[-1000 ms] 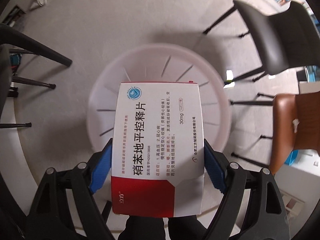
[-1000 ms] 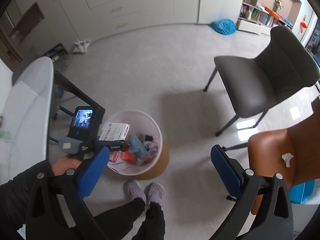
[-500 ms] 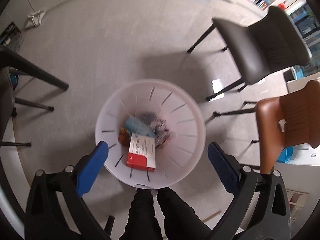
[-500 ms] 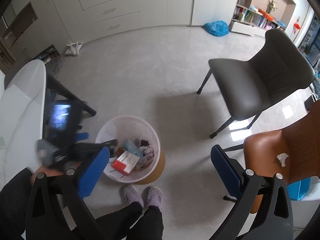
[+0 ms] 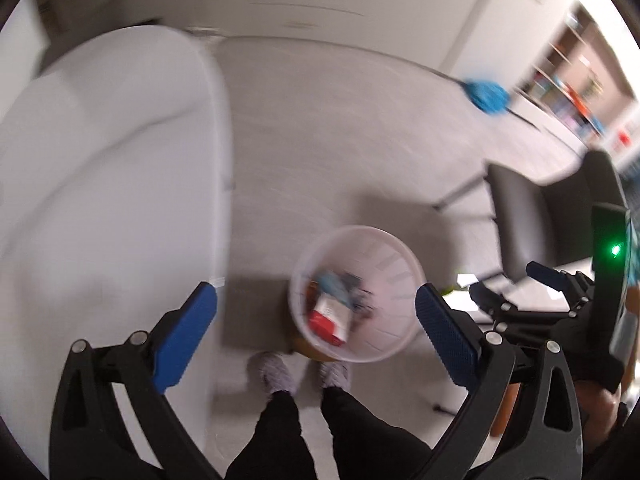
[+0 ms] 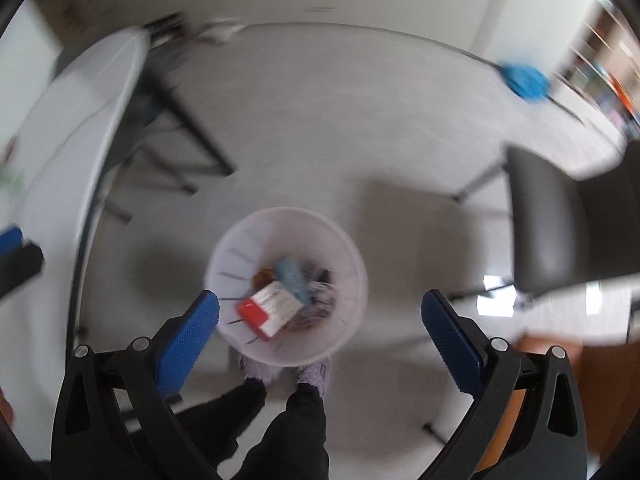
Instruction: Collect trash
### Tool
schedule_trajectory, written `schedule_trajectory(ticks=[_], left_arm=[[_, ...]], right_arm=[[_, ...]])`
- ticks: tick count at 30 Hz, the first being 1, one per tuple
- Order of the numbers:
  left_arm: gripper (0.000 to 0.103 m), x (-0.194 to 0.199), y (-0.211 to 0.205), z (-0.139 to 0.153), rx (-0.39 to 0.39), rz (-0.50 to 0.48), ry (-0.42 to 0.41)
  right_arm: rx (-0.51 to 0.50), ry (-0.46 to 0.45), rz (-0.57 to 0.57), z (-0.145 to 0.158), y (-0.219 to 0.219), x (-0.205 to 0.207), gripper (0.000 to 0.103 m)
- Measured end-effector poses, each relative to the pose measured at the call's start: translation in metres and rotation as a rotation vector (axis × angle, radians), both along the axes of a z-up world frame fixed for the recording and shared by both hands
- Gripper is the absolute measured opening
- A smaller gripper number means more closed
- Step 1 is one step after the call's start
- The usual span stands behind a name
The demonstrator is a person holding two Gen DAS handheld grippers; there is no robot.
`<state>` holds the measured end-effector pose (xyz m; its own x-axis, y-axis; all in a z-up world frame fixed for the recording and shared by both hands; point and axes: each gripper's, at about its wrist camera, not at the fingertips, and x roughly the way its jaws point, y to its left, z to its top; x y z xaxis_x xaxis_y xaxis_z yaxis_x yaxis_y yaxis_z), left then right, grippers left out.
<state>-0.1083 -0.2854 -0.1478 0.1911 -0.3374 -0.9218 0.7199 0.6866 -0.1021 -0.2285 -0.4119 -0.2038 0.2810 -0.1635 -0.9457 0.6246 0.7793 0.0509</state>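
Observation:
A white waste bin (image 5: 394, 254) stands on the floor by my feet; it also shows in the right wrist view (image 6: 296, 218). The red and white medicine box (image 5: 330, 318) lies inside it on other trash, also seen from the right wrist (image 6: 270, 306). My left gripper (image 5: 316, 322) is open and empty, high above the bin. My right gripper (image 6: 320, 320) is open and empty, above the bin too. Both views are blurred by motion.
A white table (image 5: 100, 160) stands at the left, with its dark legs (image 6: 180, 120) beside the bin. A grey chair (image 6: 560, 216) and a brown chair (image 6: 560, 360) stand at the right. A blue mop (image 5: 486, 94) lies on the far floor.
The left gripper opened and dropped the medicine box into the bin, then rose and swung left toward the table. The right gripper moved over the bin.

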Motion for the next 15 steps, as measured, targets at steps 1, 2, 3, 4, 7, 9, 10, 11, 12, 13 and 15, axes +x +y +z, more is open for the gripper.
schedule_trajectory(ticks=[1,2,3,4,7,9,10,11,12,13,15], left_arm=[[0.095,0.003,0.010,0.006,-0.003,0.050,-0.013],[0.095,0.005,0.018,0.009,-0.005,0.092,-0.021],[0.095,0.006,0.023,0.012,-0.006,0.120,-0.024],[0.095,0.008,0.029,0.013,-0.008,0.153,-0.023],[0.095,0.012,0.049,0.017,-0.025,0.254,-0.011],[0.095,0.015,0.056,0.021,-0.029,0.293,-0.023],[0.095,0.016,0.060,0.023,-0.030,0.307,-0.032],[0.095,0.018,0.065,0.030,-0.033,0.327,-0.051],[0.095,0.020,0.071,0.037,-0.035,0.347,-0.071],[0.095,0.024,0.079,0.048,-0.040,0.371,-0.099],[0.095,0.027,0.092,0.069,-0.051,0.413,-0.168]], right_arm=[[-0.001,-0.005,0.032,0.001,0.004,0.007,0.100],[-0.001,-0.014,0.084,0.003,0.009,0.017,0.100],[-0.001,-0.025,0.129,0.006,0.014,0.025,0.100],[0.000,-0.036,0.168,0.009,0.019,0.033,0.100],[-0.015,-0.060,0.253,0.020,0.028,0.048,0.100],[-0.027,-0.072,0.289,0.029,0.032,0.055,0.100],[-0.033,-0.080,0.304,0.035,0.035,0.059,0.100],[-0.039,-0.100,0.326,0.045,0.039,0.065,0.100],[-0.045,-0.113,0.339,0.055,0.042,0.069,0.100],[-0.052,-0.128,0.352,0.065,0.045,0.074,0.100],[-0.069,-0.178,0.396,0.092,0.057,0.090,0.100]])
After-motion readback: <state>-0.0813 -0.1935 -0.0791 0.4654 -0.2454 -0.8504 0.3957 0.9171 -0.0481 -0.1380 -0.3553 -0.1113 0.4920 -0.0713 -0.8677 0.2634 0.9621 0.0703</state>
